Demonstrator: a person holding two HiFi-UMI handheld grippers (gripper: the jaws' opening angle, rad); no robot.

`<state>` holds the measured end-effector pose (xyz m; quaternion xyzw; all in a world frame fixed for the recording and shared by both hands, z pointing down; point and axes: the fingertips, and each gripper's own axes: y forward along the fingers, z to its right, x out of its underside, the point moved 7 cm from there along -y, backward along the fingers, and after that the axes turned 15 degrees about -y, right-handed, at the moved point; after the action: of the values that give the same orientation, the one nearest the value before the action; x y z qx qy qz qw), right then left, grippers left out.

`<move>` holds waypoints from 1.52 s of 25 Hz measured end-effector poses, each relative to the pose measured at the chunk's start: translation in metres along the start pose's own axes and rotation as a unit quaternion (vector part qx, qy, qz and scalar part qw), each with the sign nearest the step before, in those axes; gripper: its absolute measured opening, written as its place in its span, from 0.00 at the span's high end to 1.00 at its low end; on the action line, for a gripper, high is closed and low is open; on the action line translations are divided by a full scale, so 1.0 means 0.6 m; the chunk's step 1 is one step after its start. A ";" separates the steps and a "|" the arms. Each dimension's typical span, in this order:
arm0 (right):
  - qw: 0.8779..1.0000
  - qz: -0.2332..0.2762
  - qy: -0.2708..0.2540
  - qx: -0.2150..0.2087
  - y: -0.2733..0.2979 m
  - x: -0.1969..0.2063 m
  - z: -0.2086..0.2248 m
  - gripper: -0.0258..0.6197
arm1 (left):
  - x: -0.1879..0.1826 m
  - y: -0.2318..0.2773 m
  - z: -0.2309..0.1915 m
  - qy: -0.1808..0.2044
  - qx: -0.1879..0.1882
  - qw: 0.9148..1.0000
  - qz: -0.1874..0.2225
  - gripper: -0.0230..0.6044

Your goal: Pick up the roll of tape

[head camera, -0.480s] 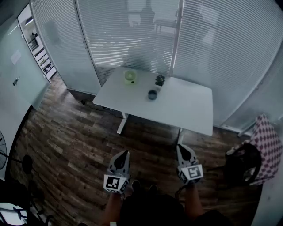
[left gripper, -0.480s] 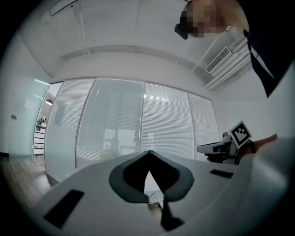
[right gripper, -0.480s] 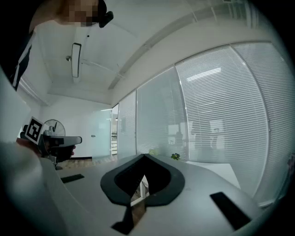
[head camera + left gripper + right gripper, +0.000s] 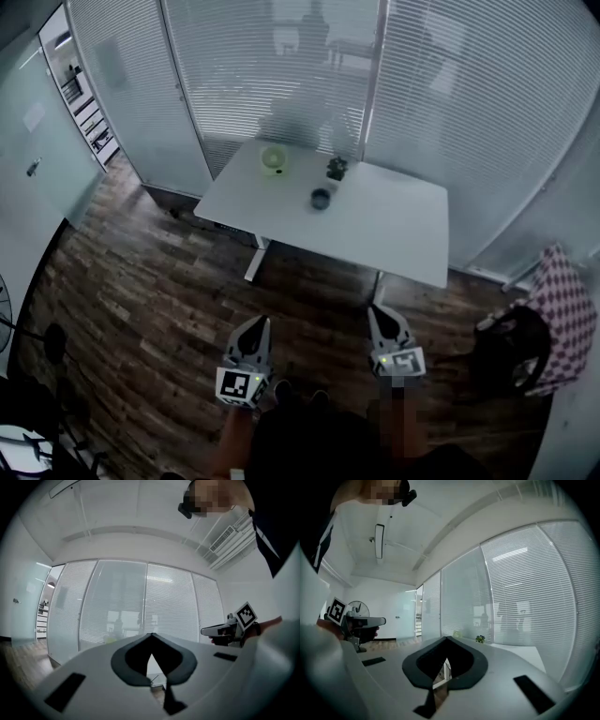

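The roll of tape is a small dark ring lying near the middle of the white table, far ahead of me. Both grippers are held low near my body over the wooden floor, well short of the table. My left gripper points at the table with its jaws together and nothing in them; in its own view the tips meet. My right gripper is shut and empty too, with its tips closed in its own view. The tape does not show in either gripper view.
A pale green round object and a small potted plant stand at the table's far side. Glass walls with blinds run behind it. A checked cloth and a black bag sit at the right.
Both grippers stay shut and have shifted only a touch left in the picture, together with the whole view.
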<state>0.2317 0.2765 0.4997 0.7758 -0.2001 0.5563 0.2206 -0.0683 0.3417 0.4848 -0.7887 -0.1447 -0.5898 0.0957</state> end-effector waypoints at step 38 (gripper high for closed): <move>0.999 0.016 0.031 -0.008 0.193 0.016 0.104 0.95 | -0.042 0.197 -0.116 -0.011 -0.004 1.000 0.027 0.95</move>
<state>0.2186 0.1456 0.5049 0.7528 -0.2101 0.5824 0.2236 -0.0975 0.2054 0.4829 -0.7992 -0.1223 -0.5787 0.1066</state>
